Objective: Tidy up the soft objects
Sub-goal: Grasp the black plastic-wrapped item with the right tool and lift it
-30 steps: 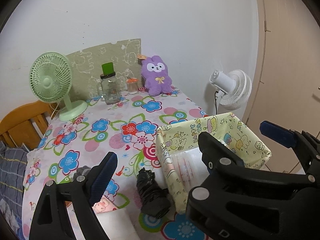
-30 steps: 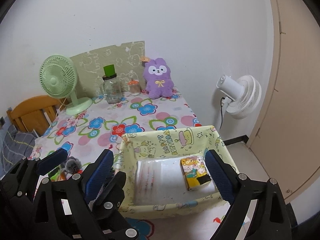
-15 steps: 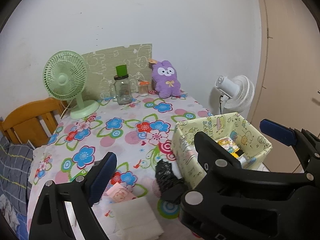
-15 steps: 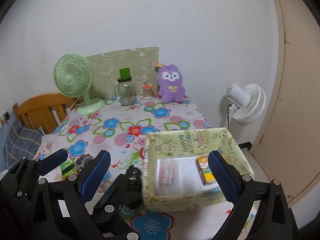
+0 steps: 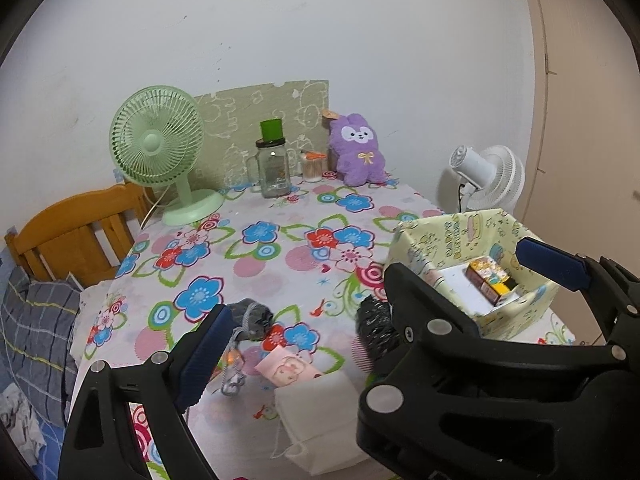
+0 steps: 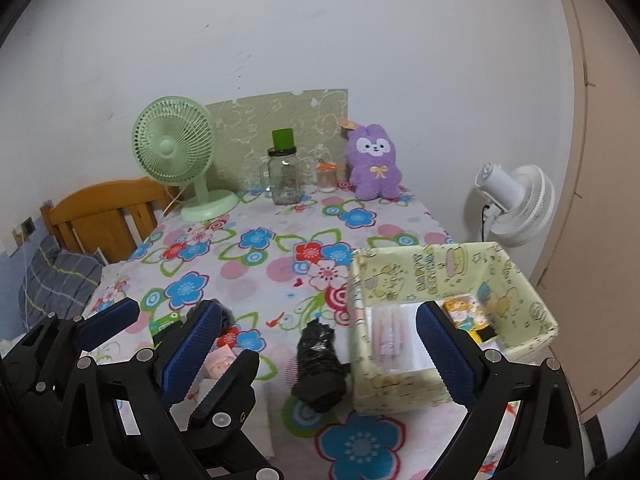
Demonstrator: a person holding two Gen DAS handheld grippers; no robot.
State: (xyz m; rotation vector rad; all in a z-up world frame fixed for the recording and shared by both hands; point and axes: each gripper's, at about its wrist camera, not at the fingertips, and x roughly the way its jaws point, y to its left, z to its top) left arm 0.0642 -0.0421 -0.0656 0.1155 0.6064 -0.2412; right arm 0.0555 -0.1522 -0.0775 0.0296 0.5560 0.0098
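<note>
Both tongs have drawn back from the bench (image 6: pixel 256 276), so more of its flowered cloth shows than a second ago. The left tongs (image 5: pixel 372 300) and right tongs (image 6: pixel 320 344) stand apart, empty. The yellow fabric box (image 6: pixel 516 280) sits at the near right edge, holding a white pack and a small carton. Only the left view shows the grey sock (image 5: pixel 252 316) and white folded cloth (image 5: pixel 316 412) clearly. One black crumpled bundle (image 6: pixel 318 364) lies just left of the box. Two fans: green (image 6: pixel 174 148), white (image 6: pixel 516 200). One purple plush (image 6: pixel 374 166) stands far.
</note>
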